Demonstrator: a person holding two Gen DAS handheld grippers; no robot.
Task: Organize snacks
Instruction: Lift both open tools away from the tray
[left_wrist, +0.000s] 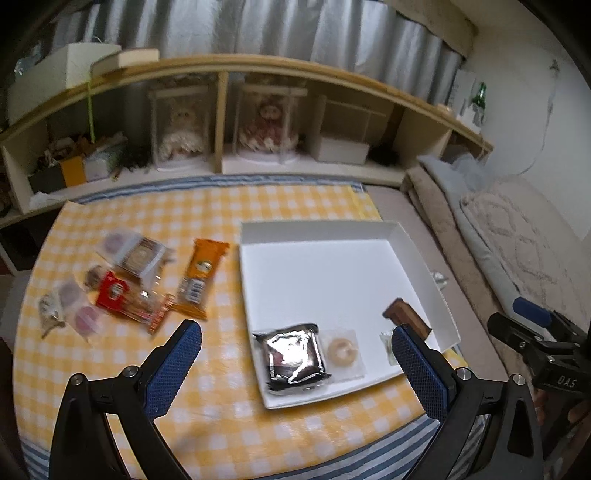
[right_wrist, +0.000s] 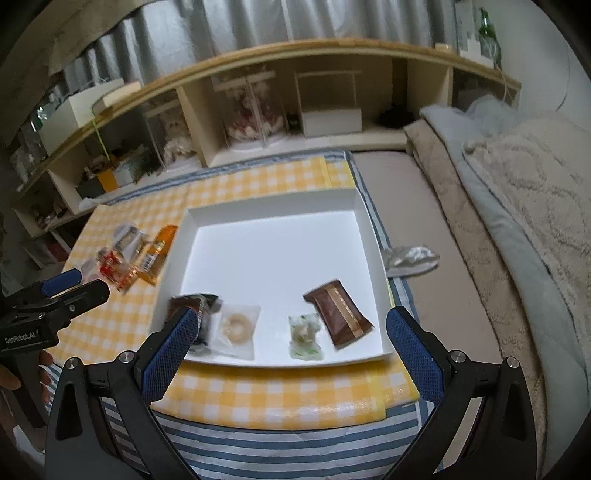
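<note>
While both grippers hang above the table with nothing in them, four snacks already lie in the tray.

Left gripper (left_wrist: 295, 341): jaws spread wide and empty, blue pads apart, held over the near edge of the yellow checked cloth (left_wrist: 207, 406).

Right gripper (right_wrist: 288, 325): jaws likewise spread wide and empty, above the tray's near rim; its black body also shows at the right edge of the left camera's view.

Hand (right_wrist: 11, 373): fingers of the person's hand wrap the left gripper's handle, low in the right camera's view.

Striped cloth (right_wrist: 258, 450): blue and white, lying under the checked one at the near edge.

White tray (right_wrist: 273, 258): shallow, square, on the right part of the checked cloth, mostly bare.

Dark foil packet (left_wrist: 293, 354): in the tray's near left corner.

Ring cookie (right_wrist: 236, 328): in a clear wrapper, just beside the foil packet.

Green and white sweet (right_wrist: 304, 336): small, in the near row, right of the cookie.

Brown packet (right_wrist: 338, 312): gold stripe, tilted, just beside the sweet towards the tray's right wall.

Loose snacks: outside the tray on the cloth to its left, an orange bar (left_wrist: 199, 280) nearest the tray, a red packet (left_wrist: 112, 293) and clear-wrapped pieces (left_wrist: 131, 253) further left, blurred.

Crumpled foil (right_wrist: 410, 258): on the surface right of the tray.

Shelf (left_wrist: 221, 122): low, wooden, behind the table, with dolls in clear cases.

Curtain (left_wrist: 258, 29): pale, behind the shelf.
</note>
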